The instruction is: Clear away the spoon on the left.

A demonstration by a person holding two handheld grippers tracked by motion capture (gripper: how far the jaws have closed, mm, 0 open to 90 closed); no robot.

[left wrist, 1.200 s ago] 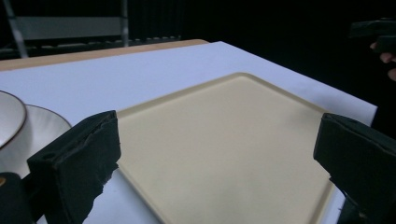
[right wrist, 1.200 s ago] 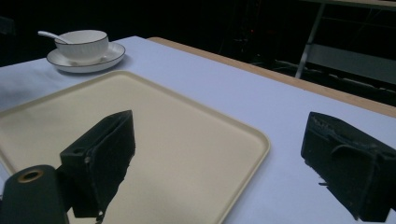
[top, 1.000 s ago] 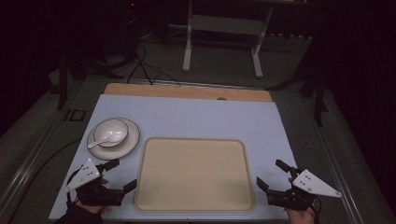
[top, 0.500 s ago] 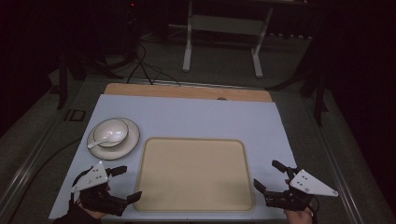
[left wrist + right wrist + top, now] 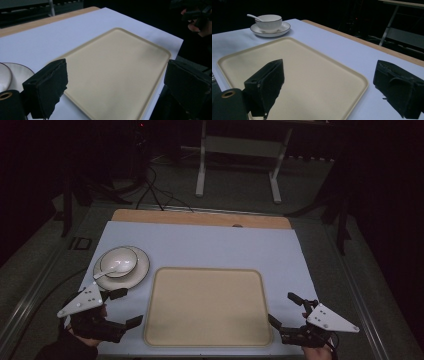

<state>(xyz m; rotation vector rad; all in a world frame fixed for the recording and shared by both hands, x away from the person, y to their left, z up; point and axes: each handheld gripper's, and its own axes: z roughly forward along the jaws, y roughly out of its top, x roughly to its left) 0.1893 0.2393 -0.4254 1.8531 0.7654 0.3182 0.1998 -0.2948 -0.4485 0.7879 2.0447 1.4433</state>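
A beige tray (image 5: 207, 305) lies bare on the pale blue table cover, near the front edge. At the left, a white bowl (image 5: 120, 261) with a white spoon (image 5: 102, 273) in it stands on a white plate (image 5: 141, 270). My left gripper (image 5: 129, 307) is open between the plate and the tray's left edge. My right gripper (image 5: 281, 307) is open at the tray's front right corner. In the left gripper view the gripper (image 5: 117, 87) opens over the tray (image 5: 115, 62). In the right gripper view the gripper (image 5: 332, 85) frames the tray (image 5: 299, 67), with the bowl (image 5: 268, 21) beyond.
The blue cover (image 5: 210, 245) ends at a wooden strip (image 5: 200, 217) along the far edge. Beyond it stand a metal frame (image 5: 237, 150) and cables on a dark floor. The person's other hand (image 5: 200, 22) shows far off in the left gripper view.
The right gripper has drifted a little left, toward the tray's corner. The left gripper has shifted only slightly. Both stay open.
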